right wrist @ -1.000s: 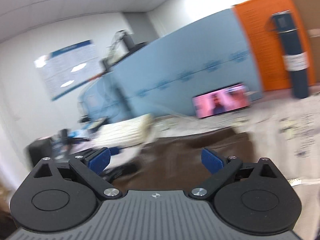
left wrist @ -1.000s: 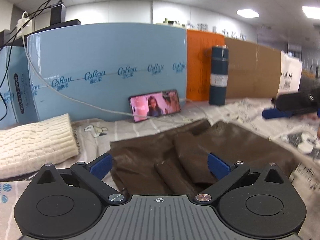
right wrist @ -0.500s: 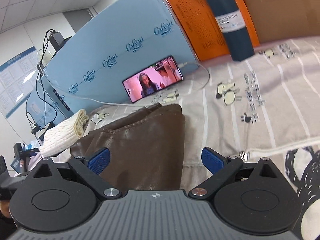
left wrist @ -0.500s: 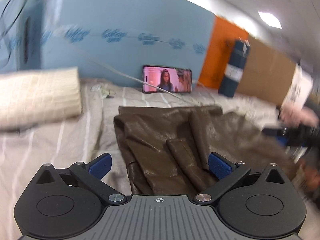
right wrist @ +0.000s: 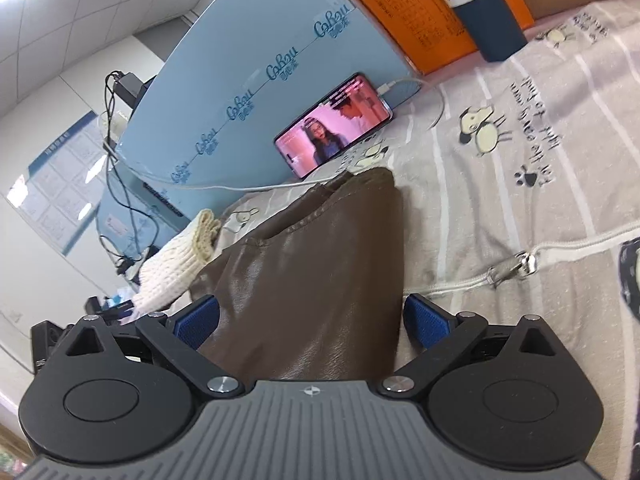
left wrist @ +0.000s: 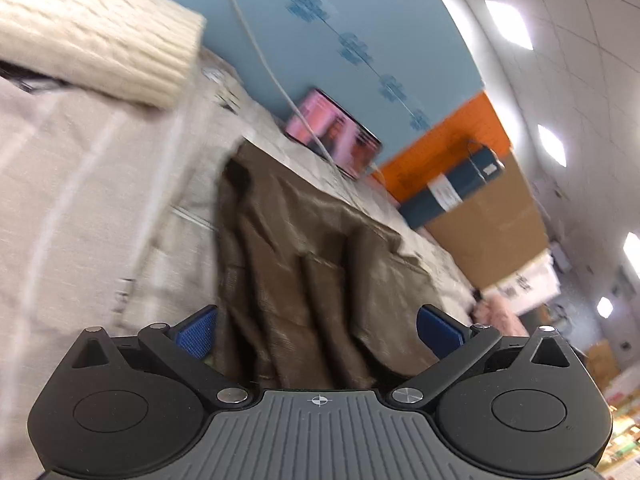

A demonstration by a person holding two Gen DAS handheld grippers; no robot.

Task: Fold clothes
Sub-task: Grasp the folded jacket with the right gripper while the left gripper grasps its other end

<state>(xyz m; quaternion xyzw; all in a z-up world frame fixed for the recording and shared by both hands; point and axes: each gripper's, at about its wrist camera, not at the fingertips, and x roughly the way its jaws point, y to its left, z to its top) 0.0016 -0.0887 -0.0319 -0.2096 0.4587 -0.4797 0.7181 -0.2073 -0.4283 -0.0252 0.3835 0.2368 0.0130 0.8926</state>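
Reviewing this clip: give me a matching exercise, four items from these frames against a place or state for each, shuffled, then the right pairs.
Items:
1. brown leather garment
2. phone
3. cream knit sweater
4. dark blue bottle

Places or states:
A. folded, off to the left of the brown item
B. lit screen, leaning on the light blue board, cable plugged in
C. upright in front of the orange panel
D. lying between the open fingers of both claws

Pairs: 1-D, 2-B, 3-A, 4-C
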